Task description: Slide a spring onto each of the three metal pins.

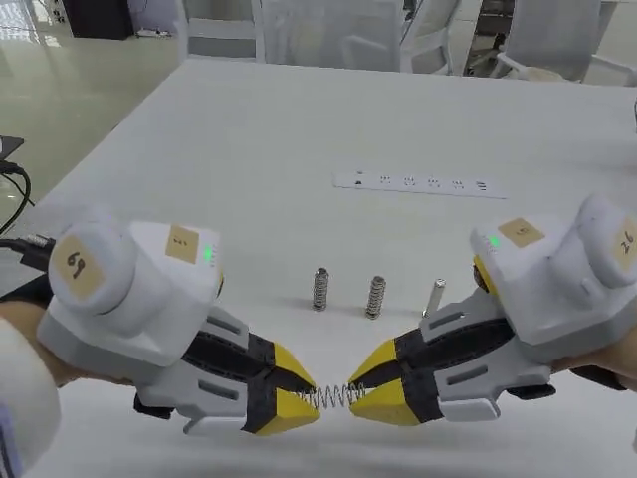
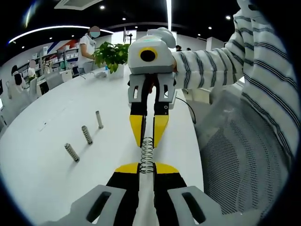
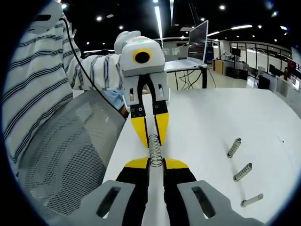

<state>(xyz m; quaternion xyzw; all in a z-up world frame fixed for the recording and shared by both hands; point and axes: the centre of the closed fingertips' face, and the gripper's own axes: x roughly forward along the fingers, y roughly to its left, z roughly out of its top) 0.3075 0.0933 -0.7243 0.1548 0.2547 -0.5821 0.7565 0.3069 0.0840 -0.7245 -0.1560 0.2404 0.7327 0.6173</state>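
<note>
A: Step in hand?
B: Looks like the third and last; judging by the first sprung pin (image 1: 319, 289) and the second sprung pin (image 1: 375, 297), upright side by side on the table (image 1: 249, 149), with a bare pin (image 1: 438, 296) just to their right.
A: Whereabouts of the loose spring (image 1: 336, 395)?
B: Nearer the person than the pins, lying level between the left gripper (image 1: 309, 400) and the right gripper (image 1: 360, 396); pinched at one end by the left jaws, at the other by the right; both pairs closed on the coil, yellow tips nose to nose; no telling whether clear of the tabletop.
A: Next move?
B: Probably releasing with one side; then swinging the coil upright in the other, carrying it across to the bare pin, lining the open end over the tip and lowering straight down.
A: Demands?
B: Fine centring, given so thin a pin and so narrow a bore; also a wide berth for the second sprung pin close by; otherwise risking a snag or a knock.
</note>
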